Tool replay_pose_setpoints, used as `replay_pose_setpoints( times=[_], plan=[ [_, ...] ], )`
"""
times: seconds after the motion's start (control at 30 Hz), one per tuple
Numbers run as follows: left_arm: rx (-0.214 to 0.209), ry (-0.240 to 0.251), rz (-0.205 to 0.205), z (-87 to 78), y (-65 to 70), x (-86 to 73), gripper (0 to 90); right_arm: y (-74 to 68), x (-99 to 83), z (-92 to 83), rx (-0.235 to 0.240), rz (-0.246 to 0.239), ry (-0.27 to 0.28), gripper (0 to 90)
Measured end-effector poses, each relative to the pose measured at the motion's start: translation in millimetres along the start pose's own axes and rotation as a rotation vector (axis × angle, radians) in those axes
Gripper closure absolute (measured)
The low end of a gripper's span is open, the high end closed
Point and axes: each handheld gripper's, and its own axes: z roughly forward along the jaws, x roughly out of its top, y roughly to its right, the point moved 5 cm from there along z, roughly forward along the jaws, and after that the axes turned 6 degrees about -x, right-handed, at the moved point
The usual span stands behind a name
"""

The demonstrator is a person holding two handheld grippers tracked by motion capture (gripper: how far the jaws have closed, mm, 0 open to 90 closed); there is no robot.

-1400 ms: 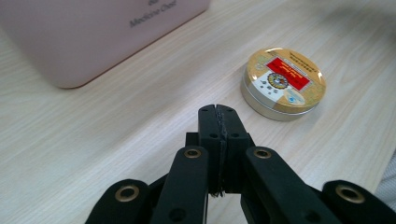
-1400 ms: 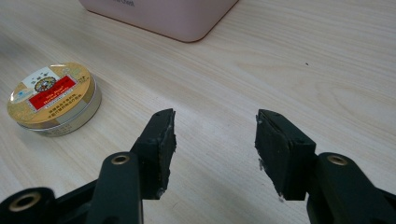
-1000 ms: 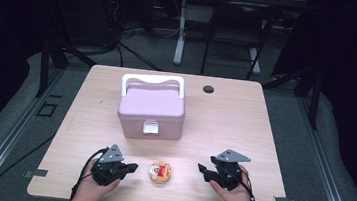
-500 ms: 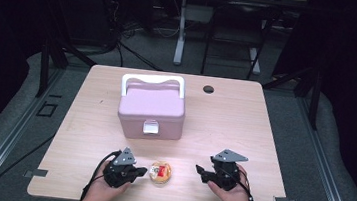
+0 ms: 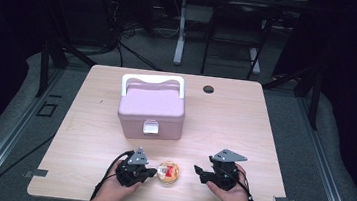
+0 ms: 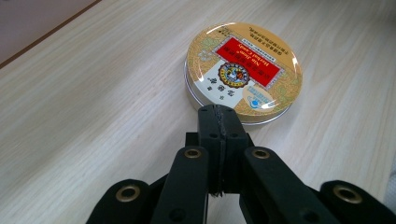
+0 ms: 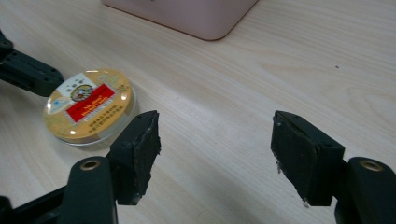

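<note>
A round tin (image 5: 168, 173) with a gold and red label lies flat near the table's front edge, between my two grippers. My left gripper (image 5: 150, 173) is shut with nothing in it. In the left gripper view its tips (image 6: 219, 112) sit right at the near rim of the tin (image 6: 243, 70); whether they touch it I cannot tell. My right gripper (image 5: 198, 173) lies to the right of the tin, pointing at it. Its jaws (image 7: 215, 140) have just been opening and stand wide with only bare table between them. The tin (image 7: 88, 105) lies beyond its left finger.
A pink lidded box (image 5: 151, 110) with a white handle and a white front latch stands mid-table behind the tin. A dark round hole (image 5: 208, 89) sits in the tabletop (image 5: 243, 132) at the back. In the right gripper view, the left gripper (image 7: 28, 72) shows behind the tin.
My left gripper has slid to the right along the table, up to the tin. The right hand has stayed where it was.
</note>
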Motion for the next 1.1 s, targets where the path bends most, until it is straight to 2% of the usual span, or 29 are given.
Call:
replay_pose_setpoints(
  times=[0.07,0.1,0.13,0.2,0.3,0.37,0.47,0.5,0.57,0.6,0.7,0.8,0.83,0.9,0.93,1.0,1.1],
  plan=[
    [-0.006,0.005,0.001,2.1,2.3,1.6,90.0,-1.4,-0.3,0.3,0.008,0.005,-0.006,29.7],
    [-0.007,0.001,0.012,2.3,4.3,2.3,90.0,-6.3,-0.7,1.5,0.026,-0.004,-0.015,24.7],
    [-0.007,-0.001,0.022,1.7,5.7,2.6,90.0,-6.3,-0.7,1.5,0.026,-0.004,-0.015,24.7],
    [-0.008,0.005,0.029,-3.9,7.2,3.1,90.0,-12.3,-0.6,2.7,0.045,-0.016,-0.024,20.9],
    [0.009,0.034,0.006,-16.2,2.1,3.1,90.0,-21.4,0.1,5.8,0.059,-0.047,-0.049,14.5],
    [0.021,0.052,-0.01,-24.7,-2.7,2.2,90.0,-31.1,2.2,9.1,0.089,-0.053,-0.057,13.0],
    [0.06,0.089,-0.053,-45.2,-16.0,-2.5,90.0,-38.3,4.5,12.7,0.108,-0.056,-0.065,12.2],
    [0.06,0.089,-0.053,-45.2,-16.0,-2.5,89.9,-38.3,4.5,12.7,0.108,-0.056,-0.065,12.2],
    [0.095,0.108,-0.08,-60.7,-26.7,-5.7,89.9,-42.7,6.0,17.3,0.134,-0.044,-0.09,12.2],
    [0.095,0.108,-0.08,-60.7,-26.7,-5.7,89.9,-42.7,6.0,17.3,0.134,-0.044,-0.09,12.2],
    [0.131,0.129,-0.11,-77.4,-36.5,-8.8,89.5,-48.5,8.6,22.2,0.155,-0.034,-0.127,12.2],
    [0.141,0.132,-0.112,-83.0,-38.9,-11.7,88.2,-51.7,11.1,24.8,0.155,-0.041,-0.129,11.9],
    [0.146,0.129,-0.114,-85.5,-40.2,-13.9,87.7,-55.8,13.2,28.2,0.157,-0.042,-0.125,9.4],
    [0.147,0.148,-0.139,-89.0,-43.8,-16.9,87.7,-57.7,13.7,30.1,0.152,-0.048,-0.127,7.5],
    [0.138,0.166,-0.162,-90.8,-46.2,-17.4,86.6,-63.6,14.3,35.0,0.149,-0.053,-0.132,5.9],
    [0.128,0.182,-0.173,-92.4,-49.6,-17.2,85.7,-65.6,14.4,36.8,0.151,-0.058,-0.136,5.5],
    [0.143,0.187,-0.173,-93.3,-54.5,-18.4,84.1,-73.3,14.0,43.6,0.154,-0.078,-0.14,4.7]
  ],
)
